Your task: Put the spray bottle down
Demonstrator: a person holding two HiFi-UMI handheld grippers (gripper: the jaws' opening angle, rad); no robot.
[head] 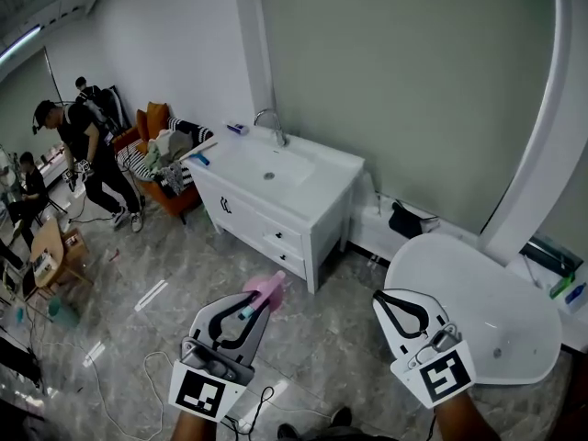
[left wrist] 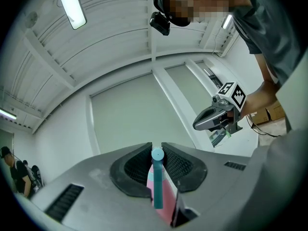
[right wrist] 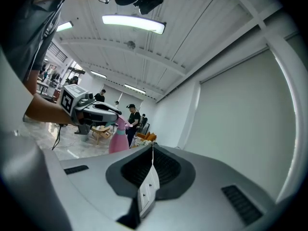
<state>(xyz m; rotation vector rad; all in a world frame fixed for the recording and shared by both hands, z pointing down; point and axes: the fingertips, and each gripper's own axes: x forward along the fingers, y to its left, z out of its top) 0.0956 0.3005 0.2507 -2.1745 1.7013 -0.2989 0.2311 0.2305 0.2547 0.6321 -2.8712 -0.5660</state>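
Left gripper (head: 253, 306) pinching pink spray bottle (head: 267, 288) mid-air just in front of the white sink cabinet (head: 253, 220); right gripper (head: 379, 295) pressed together, empty, right of cabinet.

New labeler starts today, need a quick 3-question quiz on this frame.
1. True or false: the left tool is shut on the bottle.
2. Pick one. The right tool is: A) shut on the bottle, B) shut with nothing in it, C) wide open.
3. Short answer: which fixture carries the tap?

Key: 1 true. 2 B. 3 the vanity.
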